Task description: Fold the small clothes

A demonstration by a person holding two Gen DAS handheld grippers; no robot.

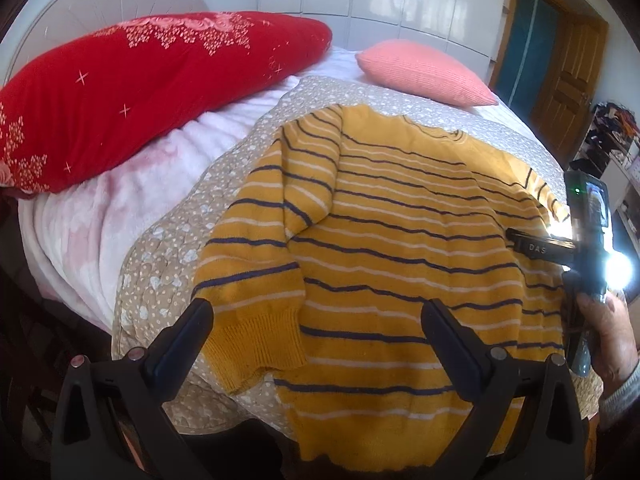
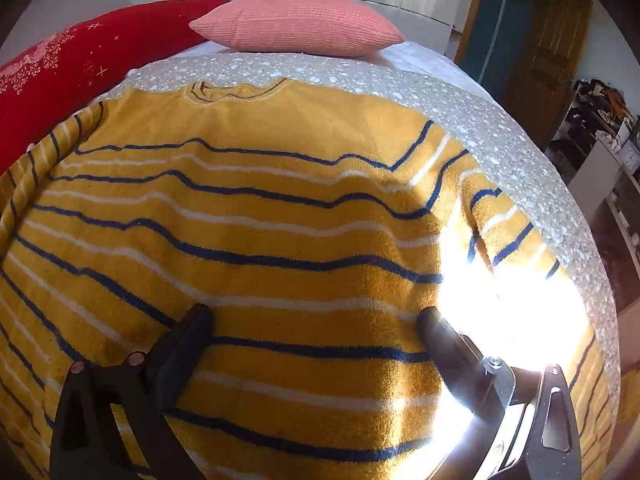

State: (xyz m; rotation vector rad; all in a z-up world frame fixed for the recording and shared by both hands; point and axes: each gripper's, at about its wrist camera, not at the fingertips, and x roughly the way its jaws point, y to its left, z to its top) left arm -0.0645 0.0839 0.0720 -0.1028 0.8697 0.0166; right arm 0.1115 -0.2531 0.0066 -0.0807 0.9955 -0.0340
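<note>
A mustard-yellow sweater with navy and white stripes lies flat on the bed, collar away from me. Its left sleeve is folded in over the body, with the ribbed cuff near my left gripper. My left gripper is open and empty, just above the cuff and lower body. My right gripper is open and empty, low over the sweater's body. It also shows in the left wrist view at the sweater's right edge. The right sleeve lies partly in glaring sunlight.
The sweater rests on a beige dotted quilt over a pink-white blanket. A red pillow and a pink cushion lie at the head of the bed. A wooden door and cluttered shelves stand to the right.
</note>
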